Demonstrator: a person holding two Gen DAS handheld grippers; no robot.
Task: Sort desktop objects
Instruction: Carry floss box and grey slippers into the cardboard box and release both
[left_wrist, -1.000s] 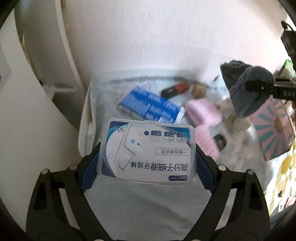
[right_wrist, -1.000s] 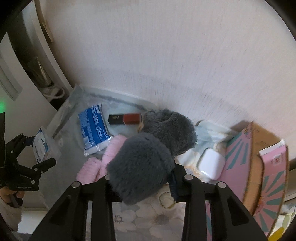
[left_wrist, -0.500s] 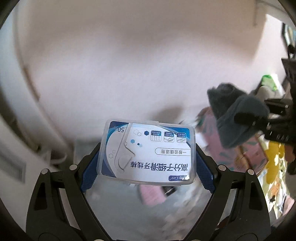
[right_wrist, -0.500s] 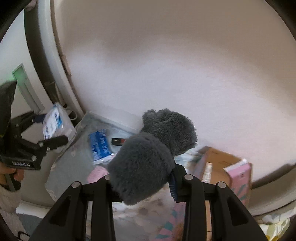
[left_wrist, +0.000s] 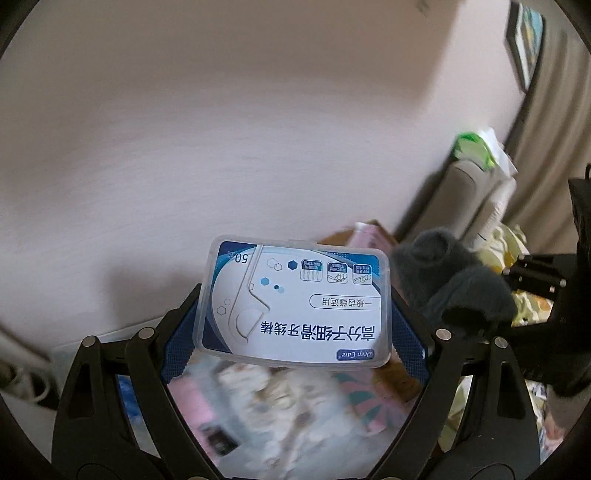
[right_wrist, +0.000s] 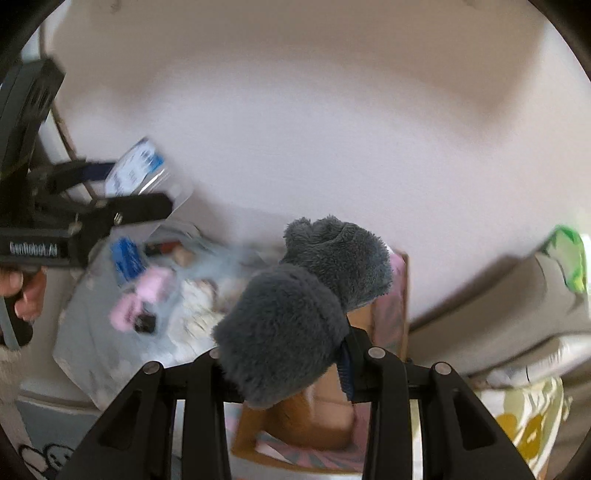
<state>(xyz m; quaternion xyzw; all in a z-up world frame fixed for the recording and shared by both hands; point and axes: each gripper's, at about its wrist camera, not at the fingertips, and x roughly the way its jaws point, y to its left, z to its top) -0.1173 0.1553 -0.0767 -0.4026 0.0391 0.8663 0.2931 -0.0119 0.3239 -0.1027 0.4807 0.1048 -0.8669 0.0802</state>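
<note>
My left gripper (left_wrist: 295, 332) is shut on a clear plastic floss-pick box (left_wrist: 295, 302) with a blue and white label, held in the air above the desk. The box also shows in the right wrist view (right_wrist: 138, 175), at the left. My right gripper (right_wrist: 284, 354) is shut on a fluffy dark grey sock (right_wrist: 295, 317), held above an open pink cardboard box (right_wrist: 391, 317). The sock shows in the left wrist view (left_wrist: 450, 284), to the right of the floss box.
On the desk below lie a pink fluffy item (right_wrist: 144, 295), a blue packet (right_wrist: 127, 260), a red and black stick (right_wrist: 162, 245) and a floral cloth (left_wrist: 295, 406). A pale wall (left_wrist: 258, 129) rises behind. A green-topped tissue pack (right_wrist: 569, 258) sits at the right.
Both grippers have risen and swung right with their loads. The desk items have dropped lower in view, and the sock now hangs over the pink box.
</note>
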